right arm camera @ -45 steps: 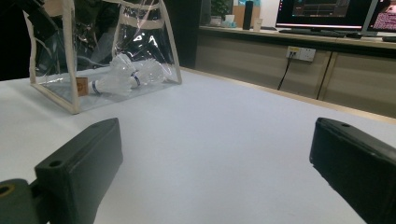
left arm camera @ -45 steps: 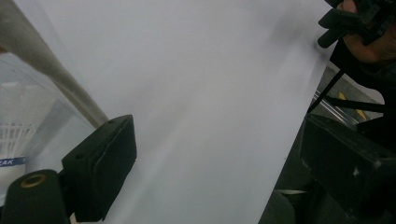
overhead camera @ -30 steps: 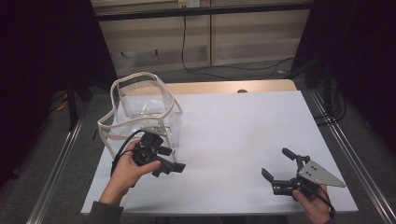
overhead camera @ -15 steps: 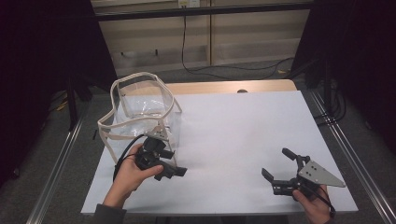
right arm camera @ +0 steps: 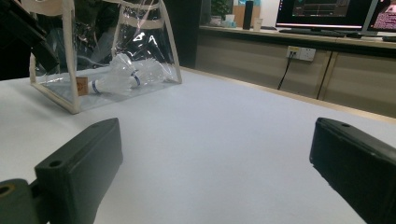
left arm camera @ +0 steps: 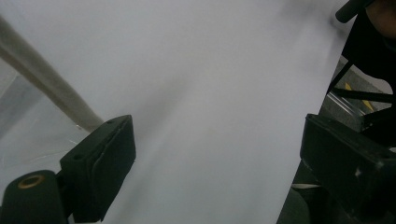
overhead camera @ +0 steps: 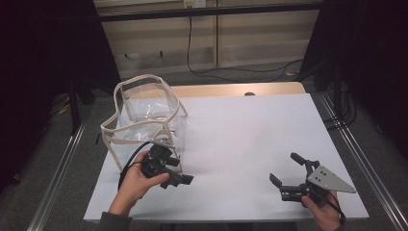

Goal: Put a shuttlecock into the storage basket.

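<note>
A clear plastic bag point(overhead camera: 144, 113) with cream trim stands open at the table's left. In the right gripper view the bag point(right arm camera: 70, 56) holds white shuttlecocks point(right arm camera: 126, 74) with blue bands, lying on its bottom. My left gripper point(overhead camera: 179, 169) is held just in front of the bag's near corner, open and empty, pointing right across the table. Between its jaws, my left gripper point(left arm camera: 215, 154) sees bare white table, with the bag's cream trim point(left arm camera: 46, 88) beside one jaw. My right gripper point(overhead camera: 285, 167) rests low near the front right, open and empty. Its camera shows my right gripper point(right arm camera: 215, 158) aimed at the bag.
The white table top point(overhead camera: 240, 134) is bare between the two grippers. A wooden strip point(overhead camera: 231, 90) runs along the far edge, with cables on the floor behind it. Metal rails point(overhead camera: 356, 149) flank the table. Monitors point(right arm camera: 327, 11) stand on a far counter.
My left gripper has drifted a little toward the front edge and to the right, away from the bag. The right gripper has stayed where it was.
</note>
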The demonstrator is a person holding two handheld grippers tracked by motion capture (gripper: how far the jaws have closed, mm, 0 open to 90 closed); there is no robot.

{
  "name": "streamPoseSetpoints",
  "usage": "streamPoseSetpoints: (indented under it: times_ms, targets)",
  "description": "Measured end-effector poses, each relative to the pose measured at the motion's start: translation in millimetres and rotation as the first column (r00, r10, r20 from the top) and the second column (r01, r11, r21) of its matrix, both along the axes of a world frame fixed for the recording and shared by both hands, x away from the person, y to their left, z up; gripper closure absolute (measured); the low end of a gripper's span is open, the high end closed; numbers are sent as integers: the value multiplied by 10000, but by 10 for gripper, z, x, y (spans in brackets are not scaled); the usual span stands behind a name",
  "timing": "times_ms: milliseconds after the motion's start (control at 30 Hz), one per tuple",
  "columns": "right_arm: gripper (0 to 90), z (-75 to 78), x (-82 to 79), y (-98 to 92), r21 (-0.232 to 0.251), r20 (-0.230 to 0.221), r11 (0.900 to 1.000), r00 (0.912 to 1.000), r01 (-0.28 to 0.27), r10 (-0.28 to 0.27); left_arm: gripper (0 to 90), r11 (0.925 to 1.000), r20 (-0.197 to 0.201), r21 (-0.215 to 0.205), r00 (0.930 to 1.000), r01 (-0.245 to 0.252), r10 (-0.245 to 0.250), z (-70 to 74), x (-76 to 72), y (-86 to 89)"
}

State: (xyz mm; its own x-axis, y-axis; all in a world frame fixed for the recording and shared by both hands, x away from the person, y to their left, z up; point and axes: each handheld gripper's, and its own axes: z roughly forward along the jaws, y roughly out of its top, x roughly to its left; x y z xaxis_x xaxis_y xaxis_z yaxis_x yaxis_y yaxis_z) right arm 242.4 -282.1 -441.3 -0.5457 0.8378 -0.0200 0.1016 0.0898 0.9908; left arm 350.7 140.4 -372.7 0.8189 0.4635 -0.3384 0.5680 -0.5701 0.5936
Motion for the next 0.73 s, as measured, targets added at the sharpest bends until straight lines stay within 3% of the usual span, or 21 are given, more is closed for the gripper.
streamPoseSetpoints:
  times_ms: [233,300,733]
  targets:
    - [24,0,1,2,6,7,10000,10000,1,-1,105,9999,56,151,10000,-81,80,-36,-7,5]
    - [25,0,0,0,-2,-3,10000,10000,9,-9,105,10000,-46,-52,10000,-61,60,-49,-7,9]
    - [25,-2,1,-4,16,-13,10000,10000,4,-4,101,9997,4,-122,9998,-195,195,-144,-38,42]
